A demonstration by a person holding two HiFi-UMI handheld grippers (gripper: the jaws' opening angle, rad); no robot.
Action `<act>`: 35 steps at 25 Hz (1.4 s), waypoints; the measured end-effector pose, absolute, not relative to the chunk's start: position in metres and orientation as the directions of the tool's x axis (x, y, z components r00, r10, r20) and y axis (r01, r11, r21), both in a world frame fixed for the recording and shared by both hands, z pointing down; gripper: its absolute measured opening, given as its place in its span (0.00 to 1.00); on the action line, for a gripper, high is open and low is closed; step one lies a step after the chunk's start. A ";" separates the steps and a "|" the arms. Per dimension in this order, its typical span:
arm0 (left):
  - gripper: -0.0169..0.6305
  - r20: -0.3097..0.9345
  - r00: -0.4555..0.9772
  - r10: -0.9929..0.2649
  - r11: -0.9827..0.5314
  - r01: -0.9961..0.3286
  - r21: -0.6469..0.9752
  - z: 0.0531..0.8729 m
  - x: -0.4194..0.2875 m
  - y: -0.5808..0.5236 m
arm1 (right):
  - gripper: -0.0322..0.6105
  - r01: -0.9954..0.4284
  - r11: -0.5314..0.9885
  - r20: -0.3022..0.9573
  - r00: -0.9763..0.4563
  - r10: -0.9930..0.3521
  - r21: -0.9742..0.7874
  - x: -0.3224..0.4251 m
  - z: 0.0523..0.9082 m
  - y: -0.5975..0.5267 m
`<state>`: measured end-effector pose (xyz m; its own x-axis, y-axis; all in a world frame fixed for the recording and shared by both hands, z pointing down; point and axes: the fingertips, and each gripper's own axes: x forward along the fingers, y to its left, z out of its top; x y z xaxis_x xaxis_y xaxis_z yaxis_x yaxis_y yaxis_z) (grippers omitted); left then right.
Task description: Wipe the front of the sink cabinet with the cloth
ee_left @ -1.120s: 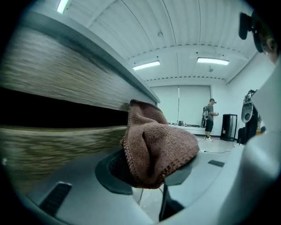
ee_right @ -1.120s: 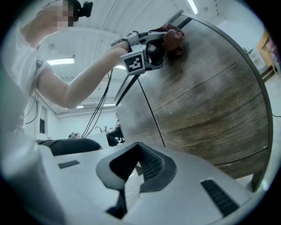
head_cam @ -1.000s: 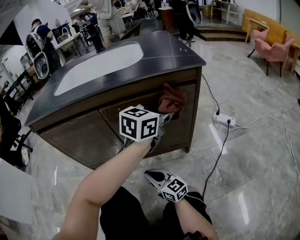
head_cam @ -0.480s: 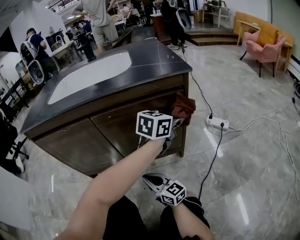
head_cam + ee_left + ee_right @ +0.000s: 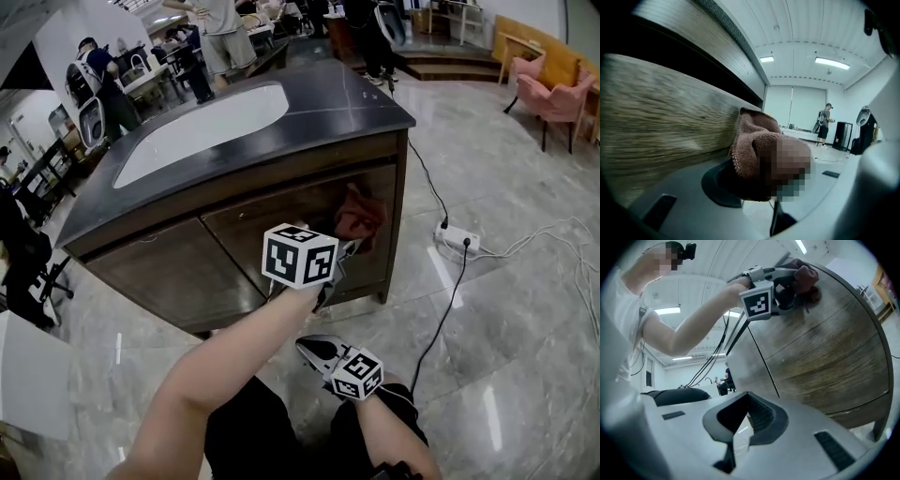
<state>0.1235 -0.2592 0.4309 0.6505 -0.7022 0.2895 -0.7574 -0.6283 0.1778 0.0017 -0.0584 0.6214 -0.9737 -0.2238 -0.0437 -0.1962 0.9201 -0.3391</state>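
The sink cabinet has wooden doors, a dark top and a white basin. A reddish-brown cloth is pressed against the right-hand door, near the cabinet's right corner post. My left gripper is shut on it, its marker cube nearer me. In the left gripper view the cloth bunches between the jaws of my left gripper against the wood grain. My right gripper hangs low above my lap, shut and empty. The right gripper view looks past that gripper up at the door and the cloth.
A white power strip with trailing cables lies on the marble floor right of the cabinet. Pink armchairs stand at the far right. People and tables fill the back. A black chair is at the left.
The cloth slid right along the door to the corner post, then back left a little, still held by the left gripper. The right gripper stayed low.
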 end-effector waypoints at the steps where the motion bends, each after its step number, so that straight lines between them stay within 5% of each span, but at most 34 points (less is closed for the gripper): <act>1: 0.23 0.297 0.642 -0.707 -0.624 -0.764 0.165 0.434 0.116 -0.255 | 0.07 -0.191 0.922 -0.042 -0.975 -0.218 -0.335 0.001 0.622 -0.058; 25: 0.23 0.383 0.422 -0.821 -0.403 -0.905 0.133 0.464 -0.097 -0.184 | 0.07 -0.128 0.922 -0.018 -0.989 -0.145 -0.366 -0.035 0.646 -0.065; 35: 0.23 0.460 0.392 -0.797 -0.375 -0.918 0.131 0.491 -0.126 -0.161 | 0.07 -0.104 0.924 -0.007 -0.993 -0.115 -0.369 -0.046 0.649 -0.061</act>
<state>-0.1264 -0.1606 0.4910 0.3916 -0.7972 0.4595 -0.9177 -0.3750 0.1314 -0.0456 -0.0605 0.6494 -0.9934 -0.1145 -0.0075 -0.1037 0.9238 -0.3686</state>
